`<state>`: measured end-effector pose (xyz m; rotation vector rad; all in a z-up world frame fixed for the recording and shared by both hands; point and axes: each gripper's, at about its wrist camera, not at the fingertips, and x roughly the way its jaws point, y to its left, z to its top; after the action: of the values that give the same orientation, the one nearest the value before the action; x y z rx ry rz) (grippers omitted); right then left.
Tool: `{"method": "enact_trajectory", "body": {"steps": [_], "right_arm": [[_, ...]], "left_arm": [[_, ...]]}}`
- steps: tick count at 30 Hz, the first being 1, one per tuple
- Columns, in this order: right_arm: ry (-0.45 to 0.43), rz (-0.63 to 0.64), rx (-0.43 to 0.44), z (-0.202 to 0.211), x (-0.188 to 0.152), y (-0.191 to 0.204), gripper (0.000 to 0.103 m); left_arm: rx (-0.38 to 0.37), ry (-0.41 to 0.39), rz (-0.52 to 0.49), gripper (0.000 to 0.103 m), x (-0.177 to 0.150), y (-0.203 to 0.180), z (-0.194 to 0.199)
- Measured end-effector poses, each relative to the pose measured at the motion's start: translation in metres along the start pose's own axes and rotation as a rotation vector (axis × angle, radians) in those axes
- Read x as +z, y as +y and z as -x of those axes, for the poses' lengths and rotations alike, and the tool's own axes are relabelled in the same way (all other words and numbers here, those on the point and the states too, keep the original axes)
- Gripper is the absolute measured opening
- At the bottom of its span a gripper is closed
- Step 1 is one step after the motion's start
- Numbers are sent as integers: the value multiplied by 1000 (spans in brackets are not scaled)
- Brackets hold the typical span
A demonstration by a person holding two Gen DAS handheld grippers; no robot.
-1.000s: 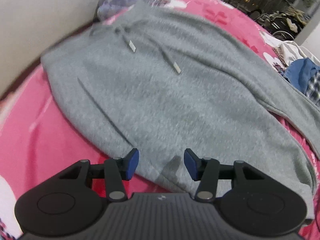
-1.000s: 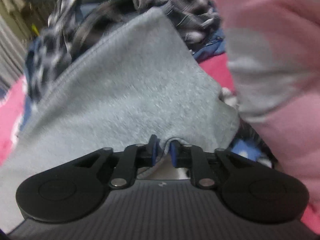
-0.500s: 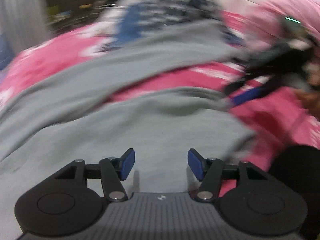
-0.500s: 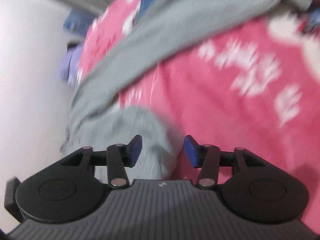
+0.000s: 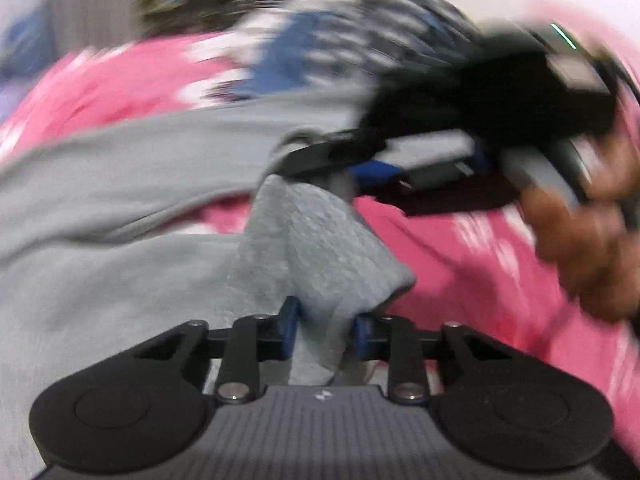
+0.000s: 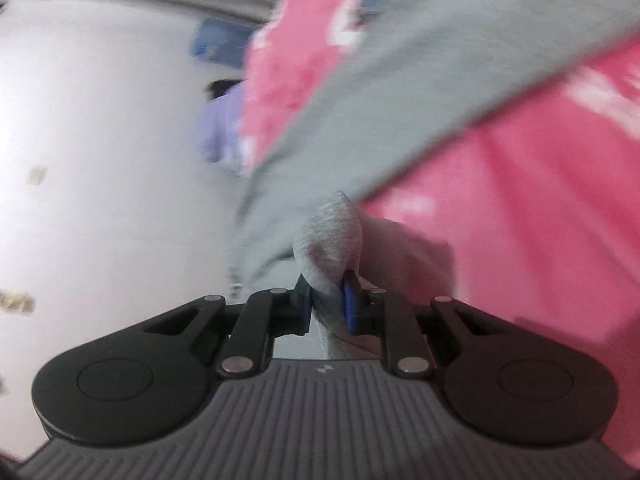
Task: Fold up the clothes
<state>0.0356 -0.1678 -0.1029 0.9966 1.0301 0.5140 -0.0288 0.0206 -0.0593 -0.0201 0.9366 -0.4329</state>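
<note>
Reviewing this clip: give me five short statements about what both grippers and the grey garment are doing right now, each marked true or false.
1. The left gripper has grey garment fabric between its fingers. True.
2. The right gripper is open and empty. False: it is shut on a fold of grey cloth.
3. The bedcover is pink with white patterning. True.
4. The garment is neatly folded into a square. False: it is bunched and stretched.
5. The other gripper shows in the left wrist view. True.
</note>
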Motion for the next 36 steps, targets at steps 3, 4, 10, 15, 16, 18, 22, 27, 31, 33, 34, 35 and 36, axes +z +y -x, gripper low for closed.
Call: {"method": "enact_trajectory", "body": {"steps": [3, 4, 10, 15, 16, 18, 22, 27, 31, 33, 34, 35, 36], "right_arm": [[-3, 29, 69, -21, 18, 15, 18], [-10, 30, 89, -26, 23, 18, 20], [-89, 24, 63, 5, 14, 3, 46], [88, 142, -183, 9, -24, -18, 51], [125, 145, -210, 7, -31, -23, 51], [203, 134, -238, -2, -43, -31, 52], [224, 51, -332, -4, -56, -40, 53], [181, -156, -284, -4, -59, -57, 53], [200, -34, -314, -12, -62, -41, 19], [193, -15, -291, -4, -59, -36, 7], [182, -16, -269, 3, -57, -34, 6], [159, 7, -271, 14, -54, -29, 6], [135, 31, -274, 25, -51, -25, 5]], "left_arm": [[13, -1, 223, 16, 12, 54, 3], [33, -2, 275, 15, 13, 69, 1], [75, 8, 525, 12, 10, 148, -4], [115, 11, 487, 12, 1, 161, 2], [121, 9, 473, 12, -2, 160, 6], [134, 6, 446, 13, -7, 159, 13], [159, -2, 390, 18, -18, 156, 28], [178, -13, 152, 31, -29, 121, 43], [185, -3, -109, 49, -43, 76, 41], [211, 43, -202, 51, -50, 57, 29], [232, 73, -244, 50, -51, 50, 22], [248, 83, -268, 50, -51, 45, 19], [262, 74, -285, 50, -50, 41, 19]]}}
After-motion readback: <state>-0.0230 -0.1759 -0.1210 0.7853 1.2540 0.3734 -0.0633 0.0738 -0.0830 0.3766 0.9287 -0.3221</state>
